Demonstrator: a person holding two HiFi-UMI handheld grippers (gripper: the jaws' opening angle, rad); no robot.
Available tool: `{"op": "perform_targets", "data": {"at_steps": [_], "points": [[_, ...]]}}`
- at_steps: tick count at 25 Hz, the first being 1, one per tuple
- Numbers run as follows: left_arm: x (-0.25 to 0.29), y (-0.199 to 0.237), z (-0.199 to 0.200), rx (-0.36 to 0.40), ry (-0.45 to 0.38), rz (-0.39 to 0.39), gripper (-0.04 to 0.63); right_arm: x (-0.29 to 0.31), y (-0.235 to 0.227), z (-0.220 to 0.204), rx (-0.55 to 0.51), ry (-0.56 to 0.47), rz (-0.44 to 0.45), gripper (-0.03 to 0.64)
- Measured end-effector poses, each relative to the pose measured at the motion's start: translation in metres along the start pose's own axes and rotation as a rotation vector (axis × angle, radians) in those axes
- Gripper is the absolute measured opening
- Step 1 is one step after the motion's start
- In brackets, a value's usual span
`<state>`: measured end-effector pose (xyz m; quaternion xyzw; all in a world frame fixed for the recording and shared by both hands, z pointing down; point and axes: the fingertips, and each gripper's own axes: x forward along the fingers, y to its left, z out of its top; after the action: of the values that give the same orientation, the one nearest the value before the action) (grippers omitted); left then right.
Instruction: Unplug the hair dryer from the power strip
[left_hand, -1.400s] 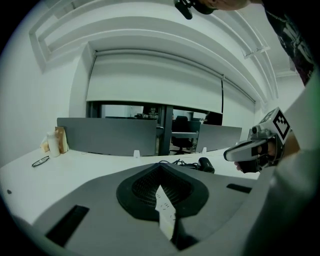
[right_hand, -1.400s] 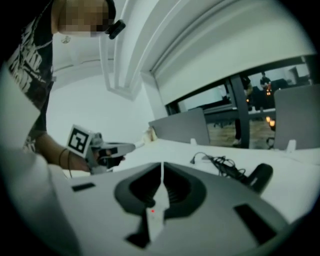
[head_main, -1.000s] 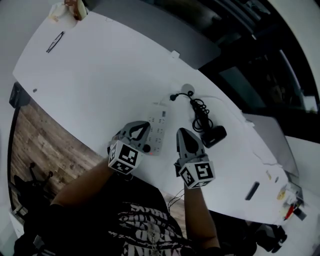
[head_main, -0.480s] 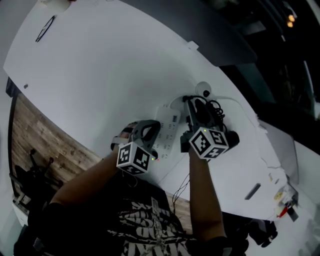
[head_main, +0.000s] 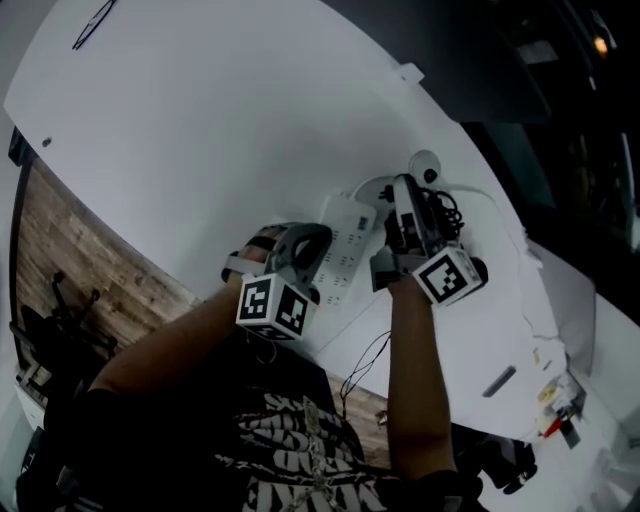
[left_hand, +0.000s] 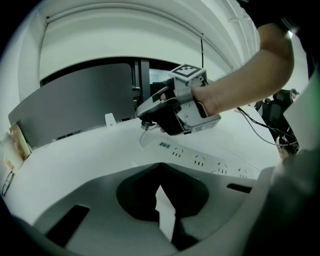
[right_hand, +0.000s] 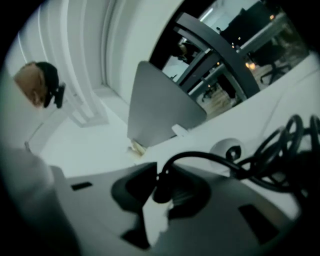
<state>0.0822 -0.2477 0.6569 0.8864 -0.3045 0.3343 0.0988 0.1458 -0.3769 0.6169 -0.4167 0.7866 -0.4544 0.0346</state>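
Hair dryer plug (right_hand: 160, 186) sits right between the right tongs (right_hand: 153, 199), which have just been closing and now pinch it, with the cord (right_hand: 235, 167) arching off to the side. The plug is seated at the far end of the power strip (head_main: 345, 240), whose long axis runs away across the white worktop (head_main: 200, 120). Left tongs (left_hand: 159, 172), tips together and empty, hover over the strip's near end. The right hand is the nearer one, and the pull looks to be straight off the strip's face.

Power strip (head_main: 345, 240) on the bench (head_main: 200, 120) near its front edge, plug (right_hand: 161, 187) at the strip's far end, coiled cord (head_main: 446, 205) just right of the strip
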Motion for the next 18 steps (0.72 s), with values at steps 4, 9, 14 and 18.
{"op": "perform_targets", "data": {"at_steps": [4, 9, 14, 18], "points": [[0.001, 0.000, 0.002, 0.033, -0.008, 0.010, 0.023, -0.035, 0.024, -0.021, 0.094, -0.013, 0.126, 0.084], [0.003, -0.001, 0.003, 0.035, 0.006, 0.008, 0.023, -0.049, 0.027, -0.057, 0.019, 0.043, 0.148, 0.084], [0.003, 0.001, 0.005, 0.024, 0.003, 0.011, 0.023, -0.041, 0.022, -0.072, -0.013, 0.101, 0.149, 0.084], [0.005, 0.001, 0.004, 0.006, 0.022, 0.000, 0.025, -0.039, 0.021, -0.072, -0.028, 0.090, 0.127, 0.084]]}}
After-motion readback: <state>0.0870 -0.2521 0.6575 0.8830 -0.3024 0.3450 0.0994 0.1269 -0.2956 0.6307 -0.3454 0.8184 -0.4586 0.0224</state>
